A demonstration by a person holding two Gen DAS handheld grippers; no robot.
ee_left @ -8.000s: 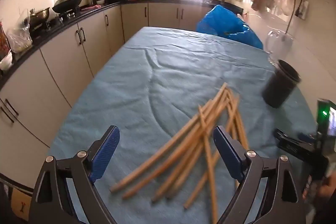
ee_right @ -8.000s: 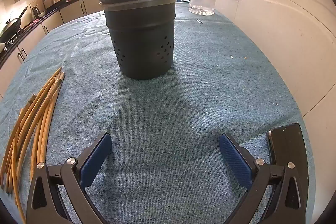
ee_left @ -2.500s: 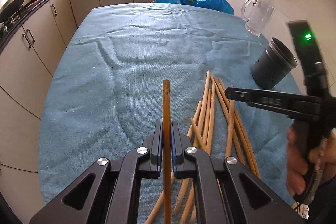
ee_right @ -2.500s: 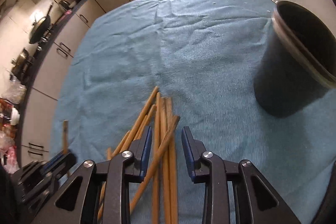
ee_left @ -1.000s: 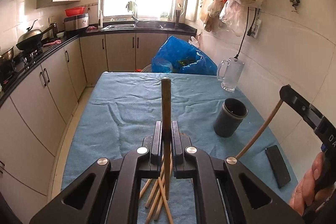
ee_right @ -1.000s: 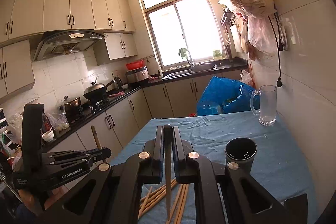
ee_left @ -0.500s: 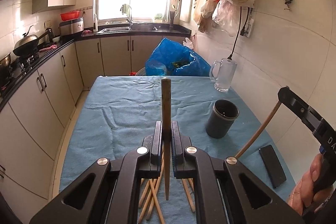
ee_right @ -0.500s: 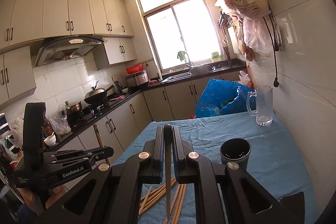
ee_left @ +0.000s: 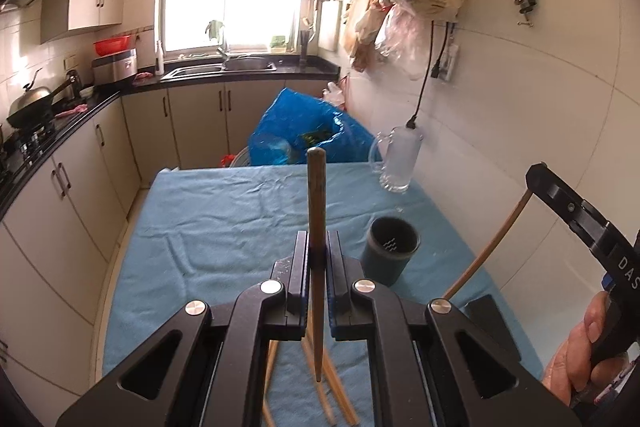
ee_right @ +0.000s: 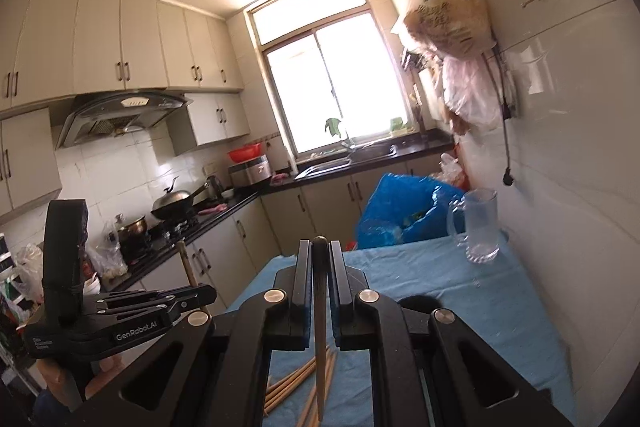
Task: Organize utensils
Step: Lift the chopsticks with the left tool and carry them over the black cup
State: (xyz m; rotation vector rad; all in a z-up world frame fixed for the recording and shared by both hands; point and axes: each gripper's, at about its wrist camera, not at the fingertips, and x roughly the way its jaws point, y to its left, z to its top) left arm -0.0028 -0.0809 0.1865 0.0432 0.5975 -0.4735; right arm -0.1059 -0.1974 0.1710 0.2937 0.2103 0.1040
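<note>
We hold one slim brown wooden chopstick clamped upright in our left gripper and another pinched in our right gripper, both raised above the blue-cloth worktop. The dark grey perforated cylindrical holder stands just beyond the left gripper, seemingly empty, so nothing looks sorted yet. More tan chopsticks lie loose on the worktop, nearer us than the holder, waiting
</note>
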